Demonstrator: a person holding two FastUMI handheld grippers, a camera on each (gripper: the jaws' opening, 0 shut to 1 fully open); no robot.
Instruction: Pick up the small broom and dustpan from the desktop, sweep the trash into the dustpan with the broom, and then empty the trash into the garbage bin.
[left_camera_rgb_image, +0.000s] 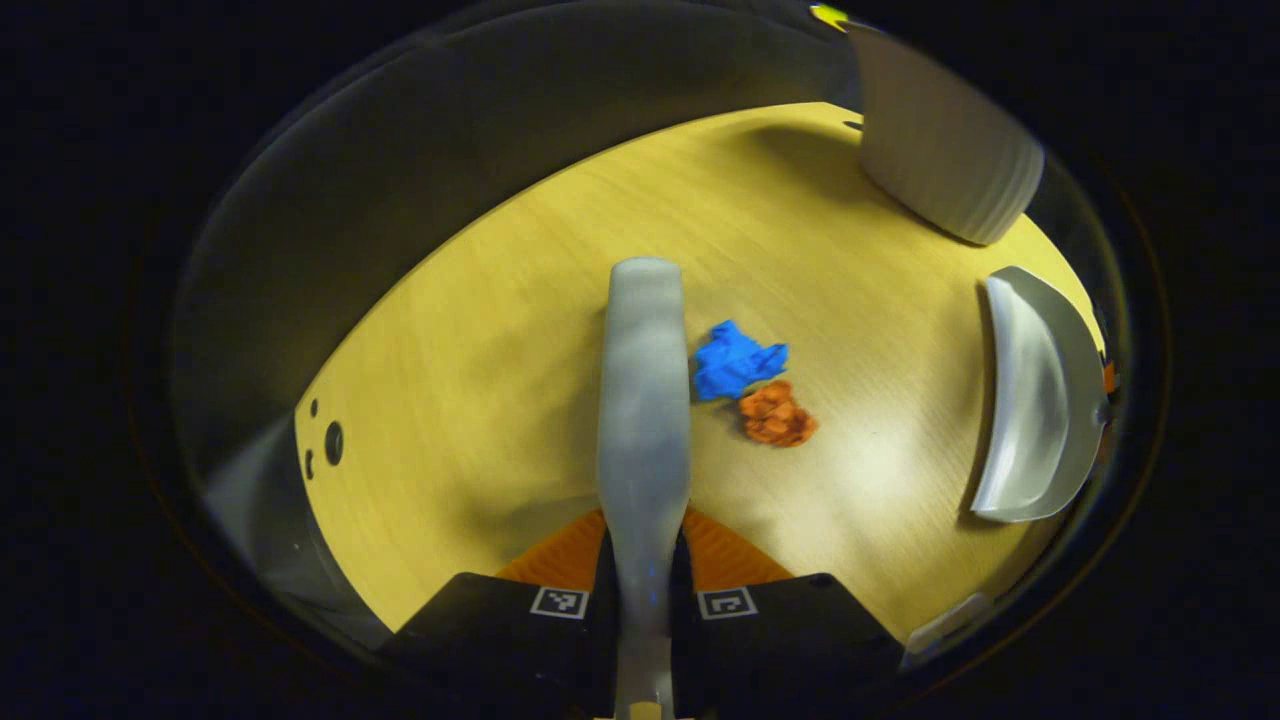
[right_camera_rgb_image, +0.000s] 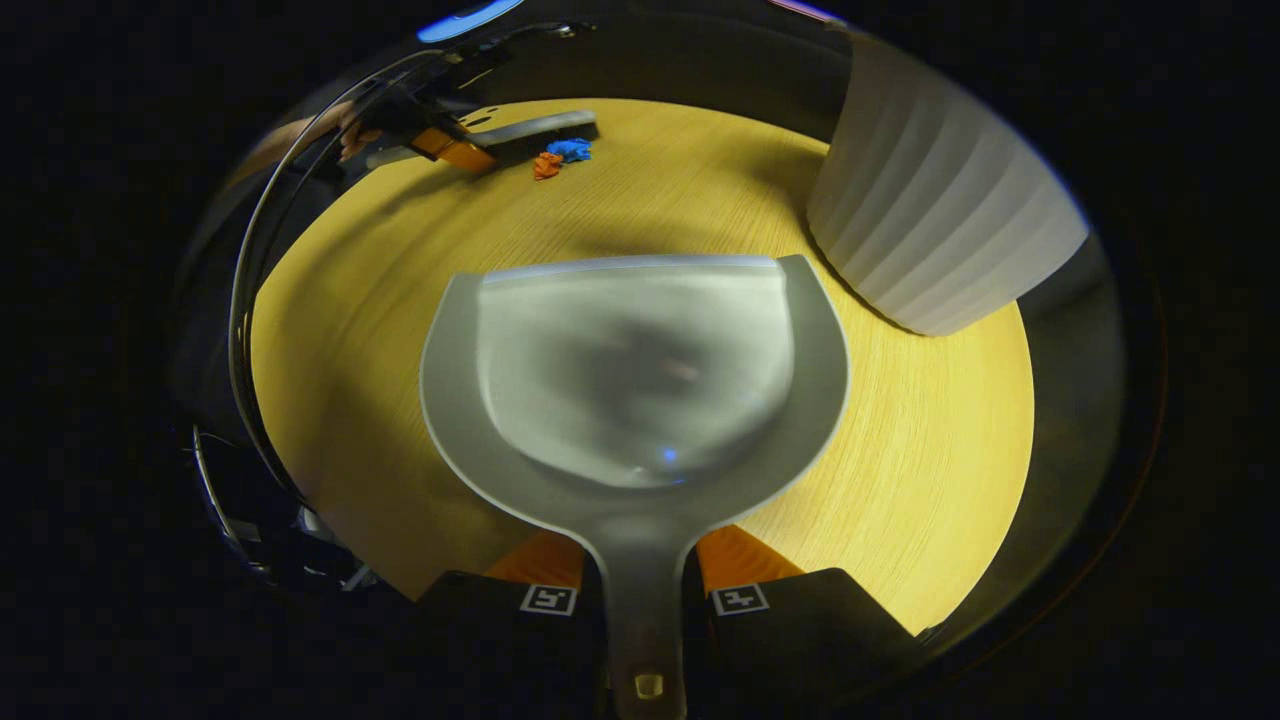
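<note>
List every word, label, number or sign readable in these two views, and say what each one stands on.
No readable words, brands or numbers.
Left gripper, shut on the broom: two square black-and-white coded markers, patterns rather than text.
Right gripper, shut on the dustpan: two similar markers, not legible as characters.
Garbage bin, blue scrap, orange scrap: no print visible.

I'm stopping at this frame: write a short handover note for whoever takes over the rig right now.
Left gripper: shut on the broom handle, head forward over the desk.
Right gripper: shut on the dustpan handle; the pan looks empty.
Trash: blue scrap and orange scrap lie together on the desk just right of the broom, apart from the dustpan.
Garbage bin: ribbed, pale, at the far right of the desk.
Done: both tools picked up.
Left: bring the pan to the scraps, sweep them in, tip into the bin.
</note>
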